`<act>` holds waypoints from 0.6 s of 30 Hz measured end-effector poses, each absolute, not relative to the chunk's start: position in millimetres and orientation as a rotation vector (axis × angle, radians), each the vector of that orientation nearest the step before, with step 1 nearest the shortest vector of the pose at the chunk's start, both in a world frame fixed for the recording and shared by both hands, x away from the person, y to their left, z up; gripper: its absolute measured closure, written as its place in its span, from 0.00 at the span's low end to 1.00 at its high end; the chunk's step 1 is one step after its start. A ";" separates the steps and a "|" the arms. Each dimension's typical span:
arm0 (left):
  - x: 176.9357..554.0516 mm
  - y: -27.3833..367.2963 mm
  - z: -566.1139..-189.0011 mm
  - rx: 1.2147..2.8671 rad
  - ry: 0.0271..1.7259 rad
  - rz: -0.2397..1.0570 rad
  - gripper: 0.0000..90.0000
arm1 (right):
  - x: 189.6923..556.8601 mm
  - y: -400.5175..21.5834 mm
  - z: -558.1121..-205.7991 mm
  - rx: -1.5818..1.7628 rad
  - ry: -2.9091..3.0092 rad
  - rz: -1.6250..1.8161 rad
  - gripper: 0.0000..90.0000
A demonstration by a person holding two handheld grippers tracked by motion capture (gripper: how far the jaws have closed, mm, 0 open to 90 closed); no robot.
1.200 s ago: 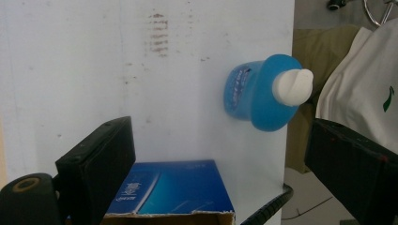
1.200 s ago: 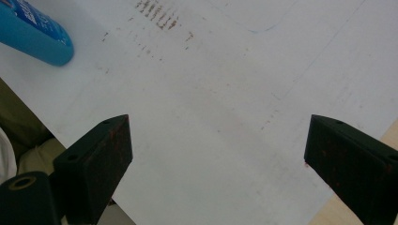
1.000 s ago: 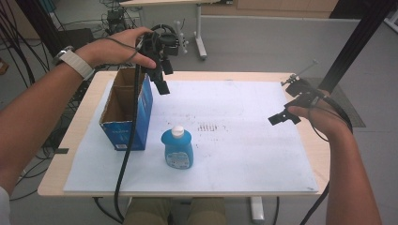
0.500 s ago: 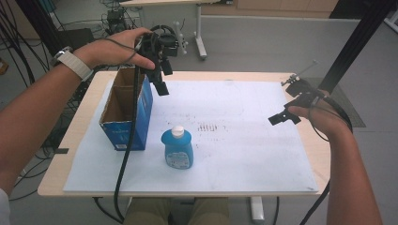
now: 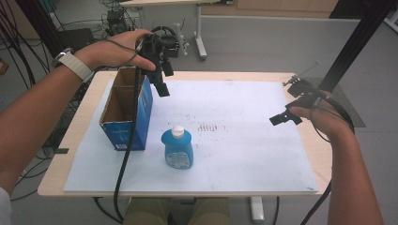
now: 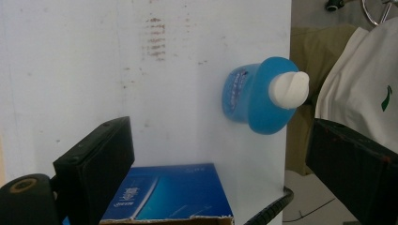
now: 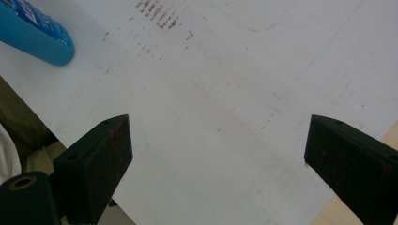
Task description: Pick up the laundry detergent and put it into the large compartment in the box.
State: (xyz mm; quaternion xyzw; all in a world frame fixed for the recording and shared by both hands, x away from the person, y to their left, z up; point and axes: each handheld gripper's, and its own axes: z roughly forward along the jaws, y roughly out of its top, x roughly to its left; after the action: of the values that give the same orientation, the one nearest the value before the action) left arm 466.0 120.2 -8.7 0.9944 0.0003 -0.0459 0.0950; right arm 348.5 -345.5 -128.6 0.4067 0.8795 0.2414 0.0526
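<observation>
A blue bottle (image 5: 177, 149) with a white cap stands upright on the white sheet (image 5: 234, 154) near the front. Left of it sits an open blue cardboard box (image 5: 126, 112). My left gripper (image 5: 162, 79) hangs open in the air above the box's far right corner, nothing between its jaws. From it I see the blue bottle (image 6: 263, 96) ahead and the blue box (image 6: 173, 192) below. My right gripper (image 5: 287, 112) is held open above the sheet's right side, empty. Its view shows the bare sheet (image 7: 211, 117) and the blue bottle (image 7: 35, 33) at the top left.
A wooden table (image 5: 89, 108) carries the sheet. A patch of brown marks (image 5: 206, 126) lies mid-sheet. Black cables trail from both grippers, the left one (image 5: 126, 154) down over the table's front. A black post (image 5: 352, 47) rises at the far right.
</observation>
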 end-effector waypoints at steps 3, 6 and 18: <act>465.2 119.7 -8.9 2.951 -0.007 -0.132 0.10 | 347.6 -345.9 -128.0 1.239 2.671 0.734 0.09; 464.9 121.0 -8.9 2.945 -0.007 -0.134 0.10 | 347.3 -346.2 -128.0 1.240 2.672 0.727 0.09; 459.4 120.1 -10.2 2.946 -0.053 -0.137 0.10 | 345.2 -346.0 -129.8 1.246 2.668 0.724 0.09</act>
State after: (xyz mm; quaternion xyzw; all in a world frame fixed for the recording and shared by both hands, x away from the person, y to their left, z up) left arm 459.4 120.1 -10.2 0.9941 -0.0180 -0.0462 0.0960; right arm 345.2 -346.0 -129.8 0.4101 0.8786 0.2384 0.0545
